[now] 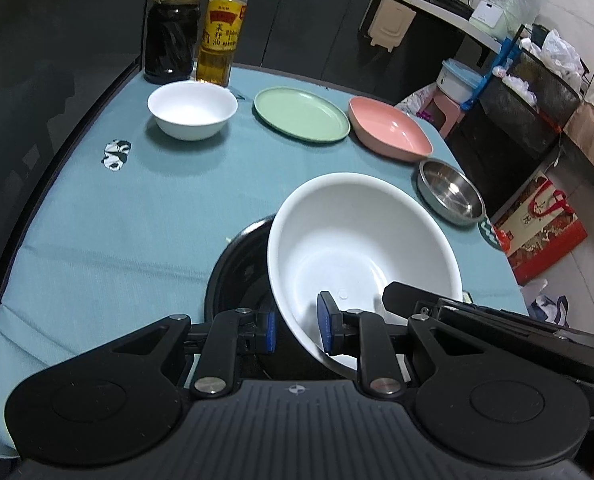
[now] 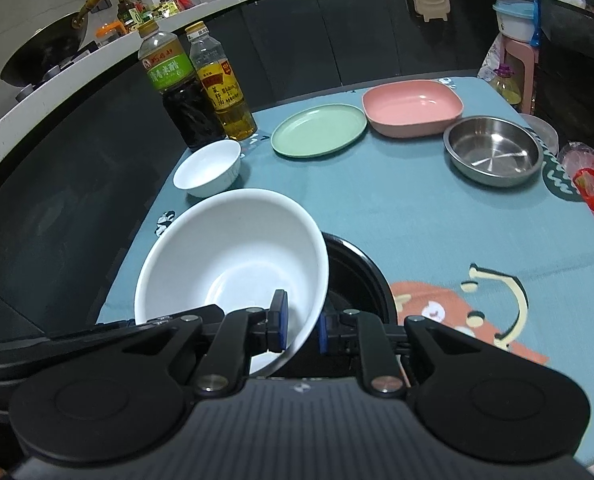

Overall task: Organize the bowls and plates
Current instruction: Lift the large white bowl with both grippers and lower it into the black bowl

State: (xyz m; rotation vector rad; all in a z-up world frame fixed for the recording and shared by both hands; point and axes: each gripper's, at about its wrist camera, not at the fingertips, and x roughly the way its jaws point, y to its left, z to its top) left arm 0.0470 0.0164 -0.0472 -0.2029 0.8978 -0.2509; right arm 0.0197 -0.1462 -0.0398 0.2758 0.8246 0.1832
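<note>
White large bowl (image 1: 361,248), gripped at its rim by both the left claw (image 1: 297,326) and the right claw (image 2: 301,326), hangs over the black bowl (image 2: 357,280); four dishes remain scattered on the bench (image 2: 377,208).

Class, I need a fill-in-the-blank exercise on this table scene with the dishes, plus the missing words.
1. Both tools grip the rim of the large ___ bowl.
2. The flat round plate is ___ in colour.
3. The square pink dish sits between the green plate and the ___ bowl.
4. Behind the small white bowl stand ___ bottles.

Missing words: white; green; steel; two
</note>
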